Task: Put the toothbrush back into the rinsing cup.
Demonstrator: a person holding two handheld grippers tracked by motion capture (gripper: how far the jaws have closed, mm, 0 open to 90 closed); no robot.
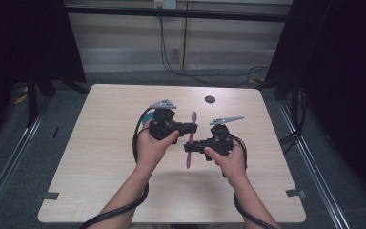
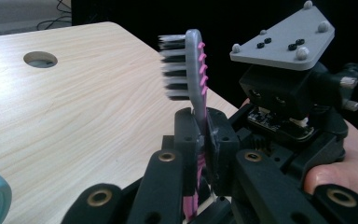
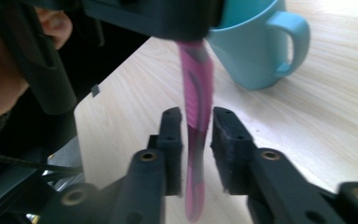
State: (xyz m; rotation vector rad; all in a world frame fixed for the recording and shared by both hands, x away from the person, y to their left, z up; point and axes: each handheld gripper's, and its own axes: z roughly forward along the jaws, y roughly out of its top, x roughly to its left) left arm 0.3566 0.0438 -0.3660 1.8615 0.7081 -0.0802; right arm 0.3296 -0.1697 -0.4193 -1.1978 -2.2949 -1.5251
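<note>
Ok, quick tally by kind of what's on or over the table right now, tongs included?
Toothbrush: 1
Blue mug: 1
Tongs: 2, left tongs and right tongs
Total: 4

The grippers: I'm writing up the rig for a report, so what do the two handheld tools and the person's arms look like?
Both the left gripper and the right gripper are black, blocky, with two flat-padded jaws on arms with brass-ringed pivots. Each carries a grey three-cornered plate studded with small knobs. A thick black cable trails from each. The forearms are bare, with no sleeves or gloves in view.
</note>
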